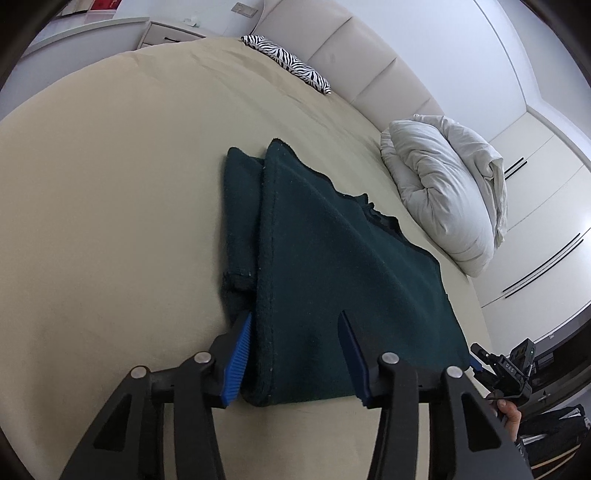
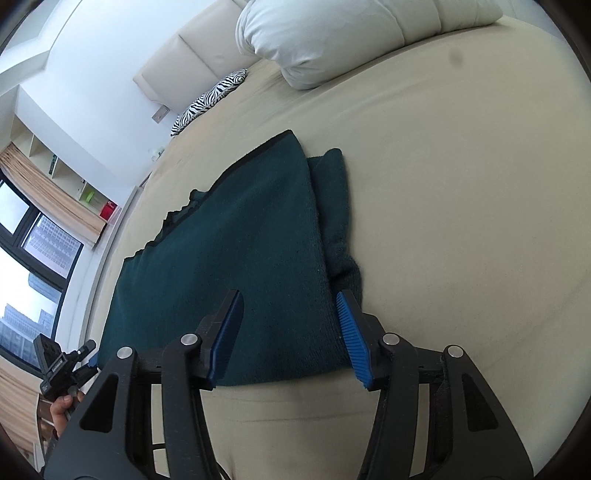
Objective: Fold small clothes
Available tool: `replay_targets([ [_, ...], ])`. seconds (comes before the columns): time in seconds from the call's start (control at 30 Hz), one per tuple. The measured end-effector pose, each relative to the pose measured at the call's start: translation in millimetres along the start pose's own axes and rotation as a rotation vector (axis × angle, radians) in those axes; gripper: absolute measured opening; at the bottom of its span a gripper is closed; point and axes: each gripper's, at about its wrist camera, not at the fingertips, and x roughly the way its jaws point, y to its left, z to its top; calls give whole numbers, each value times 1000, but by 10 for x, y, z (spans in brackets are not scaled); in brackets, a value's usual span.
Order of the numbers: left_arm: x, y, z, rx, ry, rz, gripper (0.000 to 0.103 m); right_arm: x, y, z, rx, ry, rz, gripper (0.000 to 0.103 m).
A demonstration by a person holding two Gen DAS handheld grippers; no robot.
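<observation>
A dark green fleece garment (image 1: 332, 240) (image 2: 236, 240) lies folded flat on the beige bed (image 1: 110, 184) (image 2: 461, 184), with a folded sleeve showing along each side. My left gripper (image 1: 295, 315) straddles its near left corner. One blue pad lies against the folded edge and the other rests on top of the cloth. My right gripper (image 2: 290, 293) straddles the near right corner the same way. Both sets of jaws stand apart with flat, unbunched cloth between them. Each gripper also shows small at the edge of the other's view, the right gripper (image 1: 498, 369) and the left gripper (image 2: 62, 365).
A bunched white duvet (image 1: 443, 192) (image 2: 332, 37) lies beyond the garment, by the padded headboard (image 1: 369, 48). A zebra-print pillow (image 1: 288, 59) (image 2: 207, 99) sits at the far end. A nightstand (image 1: 170, 35), wardrobe doors (image 1: 535, 221) and a window (image 2: 29, 258) surround the bed.
</observation>
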Motion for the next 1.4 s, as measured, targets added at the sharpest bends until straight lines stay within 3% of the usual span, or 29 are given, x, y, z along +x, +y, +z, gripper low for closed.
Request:
replay_targets([
  [0.13,-14,19,-12,6,-3,8,34,-35,18,-4,-24,2,-9,47],
  [0.37,-31,59,-15,18,-3,28,8,-52,-25,1,-23,11,-26,40],
  [0.5,-44,53,-20,28,-3,37,7,-31,38,-13,-73,19,-61,39],
  [0.73,-71,17,-32,46,-9,63,7,-27,57,12,-110,16,-102,27],
  [0.93,-77,-2,-40,52,-14,71,7,-33,59,-4,-130,22,-148,6],
  [1.2,-111,-11,-46,77,-18,77,6,-131,150,-50,-128,26,-138,5],
  [1.3,-134,40,-88,80,-11,75,6,-94,5,-122,-92,54,-159,5],
  [1.4,-169,107,-164,77,-6,73,6,-90,-193,-185,-12,64,-121,5],
])
